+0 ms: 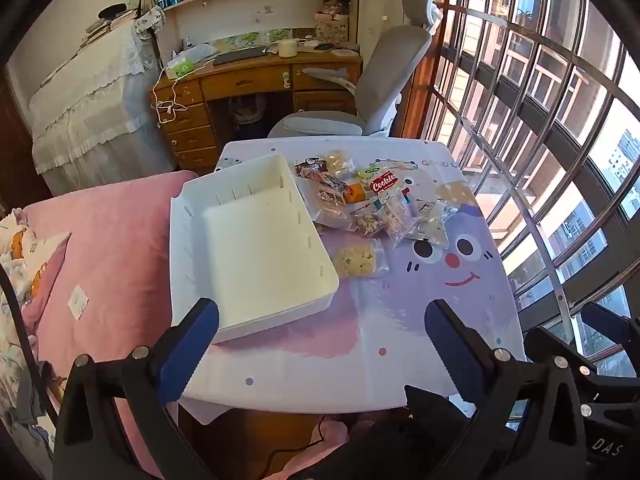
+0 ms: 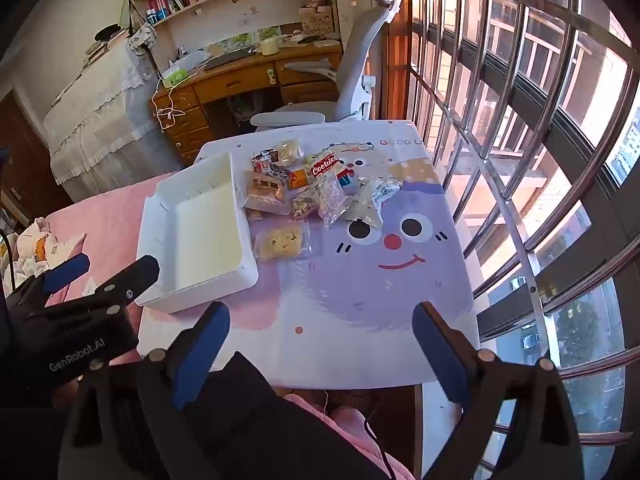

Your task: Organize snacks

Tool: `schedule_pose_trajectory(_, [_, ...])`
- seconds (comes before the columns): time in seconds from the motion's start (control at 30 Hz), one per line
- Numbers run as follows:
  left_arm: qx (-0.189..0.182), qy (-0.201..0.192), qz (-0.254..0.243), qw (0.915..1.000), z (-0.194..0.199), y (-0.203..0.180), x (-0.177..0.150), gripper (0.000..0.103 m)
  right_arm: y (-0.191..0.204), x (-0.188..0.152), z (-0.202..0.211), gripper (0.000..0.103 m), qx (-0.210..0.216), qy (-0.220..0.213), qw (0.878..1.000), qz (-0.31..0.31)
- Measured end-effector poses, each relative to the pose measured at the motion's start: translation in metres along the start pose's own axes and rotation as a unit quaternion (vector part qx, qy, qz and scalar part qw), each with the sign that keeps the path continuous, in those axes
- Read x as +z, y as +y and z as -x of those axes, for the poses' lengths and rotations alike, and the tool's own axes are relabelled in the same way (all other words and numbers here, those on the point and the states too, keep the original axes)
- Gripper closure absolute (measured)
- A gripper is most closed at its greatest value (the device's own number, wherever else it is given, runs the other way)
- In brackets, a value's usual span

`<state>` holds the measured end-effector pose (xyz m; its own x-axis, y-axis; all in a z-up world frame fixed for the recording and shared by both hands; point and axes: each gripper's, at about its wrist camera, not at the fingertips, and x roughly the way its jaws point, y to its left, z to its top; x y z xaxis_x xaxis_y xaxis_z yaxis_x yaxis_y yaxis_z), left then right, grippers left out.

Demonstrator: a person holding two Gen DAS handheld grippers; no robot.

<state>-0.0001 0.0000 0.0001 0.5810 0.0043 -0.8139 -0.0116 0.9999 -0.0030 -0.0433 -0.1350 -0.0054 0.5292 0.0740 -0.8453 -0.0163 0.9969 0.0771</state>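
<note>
Nothing appears sorted yet: the white rectangular plastic tray [image 1: 256, 240] sits empty on the left side of the worktop [image 1: 360, 340], a small table covered with a lilac cartoon-face cloth, and every snack lies outside it. The heap of crinkly snack packets [image 1: 360, 200], among them a red-labelled "Cookies" pack [image 1: 383, 185], is piled just beside the tray's far right wall, and one clear-wrapped pale yellow puffed bar [image 1: 356, 261] lies nearer, close against that same wall. The left gripper [image 1: 320, 332] hovers over the worktop's near edge with its blue-padded jaws spread wide and empty. The right gripper [image 2: 320, 332] is likewise wide open, holding nothing. By my judgement the whole job remains: each packet has to go into the tray.
</note>
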Motion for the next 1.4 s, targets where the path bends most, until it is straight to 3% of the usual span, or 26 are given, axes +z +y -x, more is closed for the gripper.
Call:
schedule_pose_trajectory(0.33, [-0.005, 0.008, 0.001, 1.0000, -0.004, -0.004, 0.002, 0.000, -0.001, 0.003, -0.004, 0.009, 0.004, 0.003, 1.000, -0.003])
schedule_pose_trajectory(0.53, [-0.007, 0.011, 0.000, 0.9999, -0.009, -0.008, 0.002, 0.000, 0.000, 0.008, -0.009, 0.000, -0.002, 0.009, 1.000, -0.004])
schedule_pose_trajectory(1.4, [-0.011, 0.019, -0.008, 0.9997, -0.022, 0.002, 0.013, 0.000, 0.005, 0.012, -0.024, 0.000, -0.011, 0.032, 0.999, -0.008])
